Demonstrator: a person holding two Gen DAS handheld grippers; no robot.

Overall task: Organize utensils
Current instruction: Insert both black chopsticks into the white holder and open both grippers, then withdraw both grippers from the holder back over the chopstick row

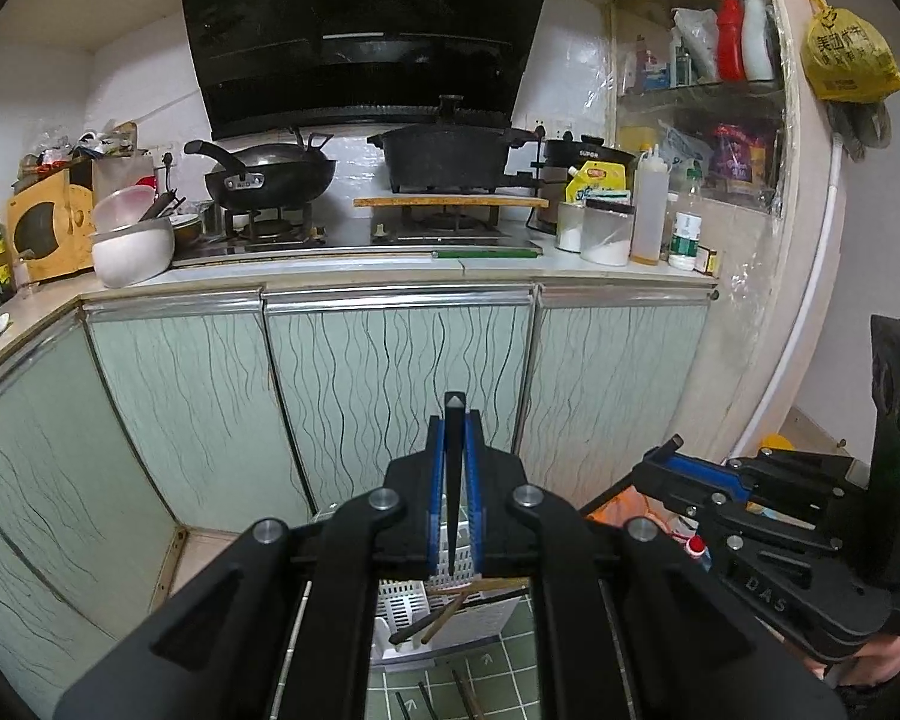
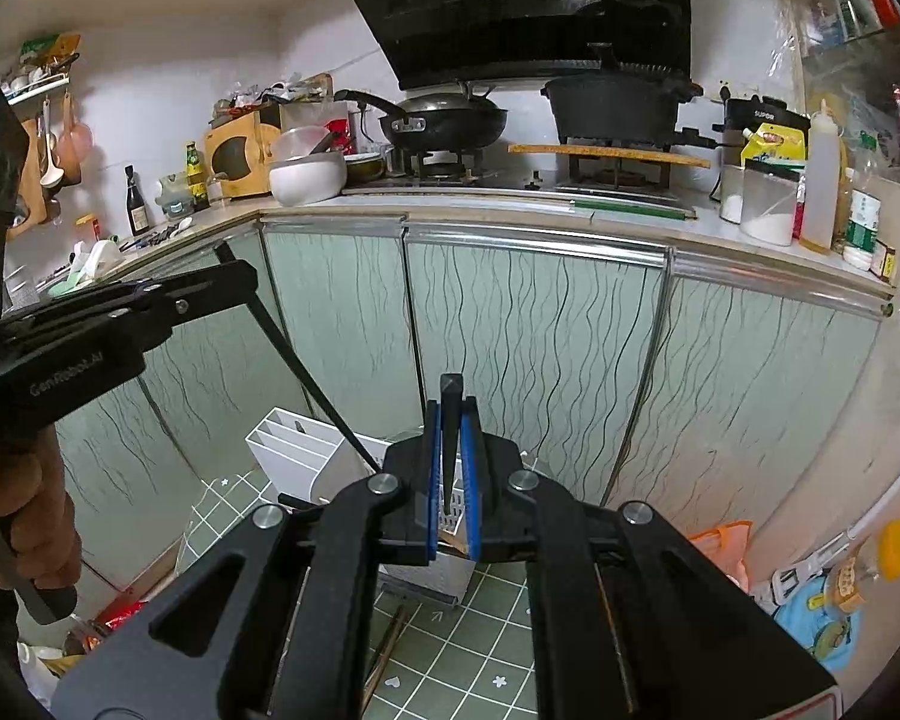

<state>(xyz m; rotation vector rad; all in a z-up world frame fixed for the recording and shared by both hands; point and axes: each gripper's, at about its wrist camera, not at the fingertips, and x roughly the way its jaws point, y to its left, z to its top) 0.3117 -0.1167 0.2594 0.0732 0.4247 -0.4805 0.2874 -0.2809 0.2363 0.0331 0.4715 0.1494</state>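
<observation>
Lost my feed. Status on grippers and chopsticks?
Left gripper and right gripper each shut on one black chopstick. White holder below, on floor. Loose chopsticks on tiles. Nothing in the way.

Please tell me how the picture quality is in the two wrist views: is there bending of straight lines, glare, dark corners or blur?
Left wrist view: strong fisheye bending, the countertop edge curves, corners are black, and the range hood shows pale reflections. Right wrist view: the same curving on the cabinet doors, black corners, a bright streak on the hood; the near gripper body looks dark but sharp. No clear motion blur in either.
</observation>
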